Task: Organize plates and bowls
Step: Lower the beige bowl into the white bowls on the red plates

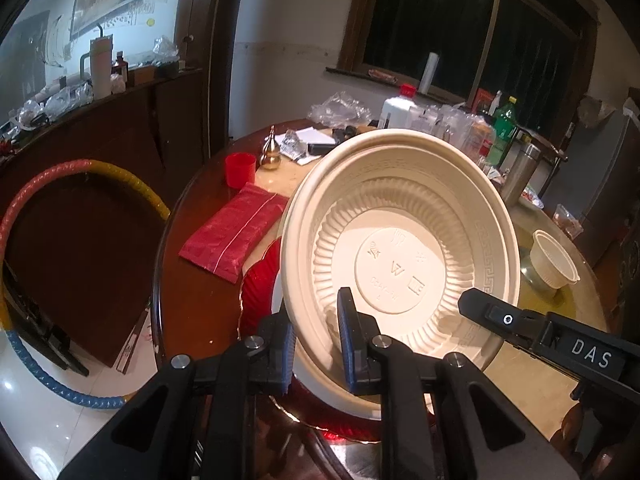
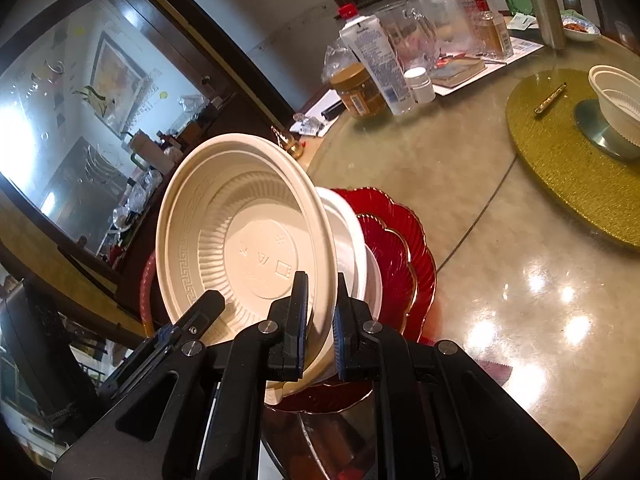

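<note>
A large cream plastic bowl [image 1: 400, 240] is held tilted on edge over a white bowl [image 2: 356, 248] that rests on red scalloped plates [image 2: 404, 248]. My left gripper [image 1: 316, 344] is shut on the cream bowl's near rim. My right gripper [image 2: 320, 320] is shut on the rim of the same cream bowl [image 2: 240, 232] from the other side; its finger [image 1: 492, 312] shows in the left wrist view. The red plates [image 1: 260, 280] show under the bowls in the left wrist view. A small cream bowl [image 1: 554, 258] stands farther off on the gold turntable [image 2: 560, 160].
A red cloth [image 1: 236, 232], a red cup [image 1: 239, 168] and a gold gourd [image 1: 270, 152] lie at the table's left. Bottles, jars and plastic bags [image 2: 384, 60] crowd the far side. A hula hoop [image 1: 48, 240] stands on the floor to the left.
</note>
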The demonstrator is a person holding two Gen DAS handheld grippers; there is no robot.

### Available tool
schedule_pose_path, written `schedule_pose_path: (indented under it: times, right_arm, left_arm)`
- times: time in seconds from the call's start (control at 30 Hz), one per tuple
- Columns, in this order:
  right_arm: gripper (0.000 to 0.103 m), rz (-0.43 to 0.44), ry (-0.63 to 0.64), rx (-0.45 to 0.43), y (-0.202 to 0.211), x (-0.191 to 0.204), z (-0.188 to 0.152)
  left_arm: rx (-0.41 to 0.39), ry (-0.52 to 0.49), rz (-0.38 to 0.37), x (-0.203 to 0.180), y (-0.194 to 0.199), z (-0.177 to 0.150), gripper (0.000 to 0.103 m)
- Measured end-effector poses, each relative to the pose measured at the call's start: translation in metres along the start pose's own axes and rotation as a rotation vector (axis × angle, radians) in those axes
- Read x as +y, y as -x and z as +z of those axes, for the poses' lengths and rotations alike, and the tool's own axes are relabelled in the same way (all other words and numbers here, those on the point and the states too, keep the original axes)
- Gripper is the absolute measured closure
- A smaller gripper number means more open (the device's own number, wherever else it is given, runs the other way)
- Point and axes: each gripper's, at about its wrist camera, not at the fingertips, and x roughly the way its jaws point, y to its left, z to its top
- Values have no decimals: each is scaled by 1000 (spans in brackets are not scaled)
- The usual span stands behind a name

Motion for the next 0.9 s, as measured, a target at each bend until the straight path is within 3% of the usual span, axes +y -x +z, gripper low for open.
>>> schedule_pose_path:
  times: [0.9]
  right_arm:
    - [92, -34, 38, 69, -6, 12, 0]
  left_arm:
    - [61, 11, 17, 10, -4, -3, 82]
